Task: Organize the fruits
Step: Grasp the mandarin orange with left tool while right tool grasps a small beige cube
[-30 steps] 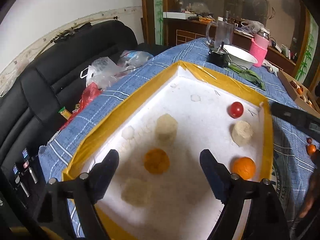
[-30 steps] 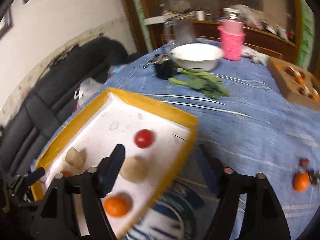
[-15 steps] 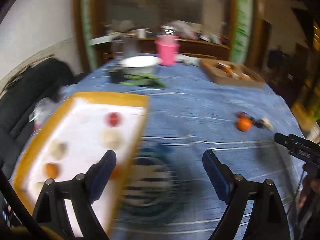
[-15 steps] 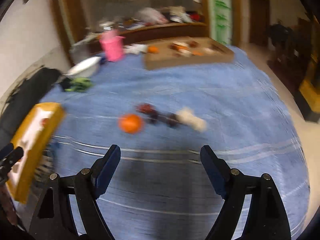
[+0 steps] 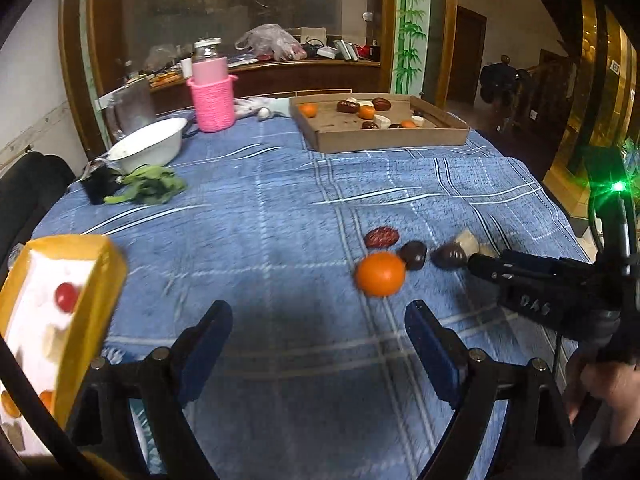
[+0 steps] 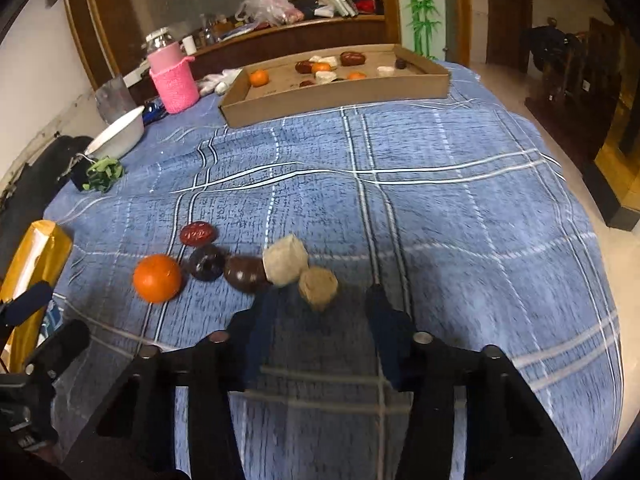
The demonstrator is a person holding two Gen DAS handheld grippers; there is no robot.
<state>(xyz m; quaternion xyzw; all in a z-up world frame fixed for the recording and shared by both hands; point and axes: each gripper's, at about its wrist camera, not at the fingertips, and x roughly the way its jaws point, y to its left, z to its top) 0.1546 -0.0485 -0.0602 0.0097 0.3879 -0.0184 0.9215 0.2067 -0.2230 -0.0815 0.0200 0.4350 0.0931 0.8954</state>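
A loose cluster of fruit lies on the blue checked cloth: an orange (image 5: 380,273) (image 6: 157,278), a red date (image 5: 382,237) (image 6: 197,233), two dark round fruits (image 6: 206,263) (image 6: 245,274) and two pale peeled pieces (image 6: 285,265) (image 6: 318,289). My left gripper (image 5: 318,328) is open and empty, just short of the orange. My right gripper (image 6: 320,308) is open and empty, its jaws either side of the nearer pale piece. The yellow-rimmed white tray (image 5: 108,276) holds a red fruit (image 5: 66,297) at the left edge.
A cardboard tray (image 5: 384,136) (image 6: 340,92) with several fruits stands at the back. A white bowl (image 5: 148,148), green leaves (image 5: 148,189), a pink knitted jar (image 5: 212,100) and a glass jug (image 5: 132,104) stand back left. The right gripper body (image 5: 540,292) shows at right.
Both grippers have swung right, away from the yellow tray, to the loose fruit cluster. The right gripper has come down close to the pale pieces and its jaws stand narrower.
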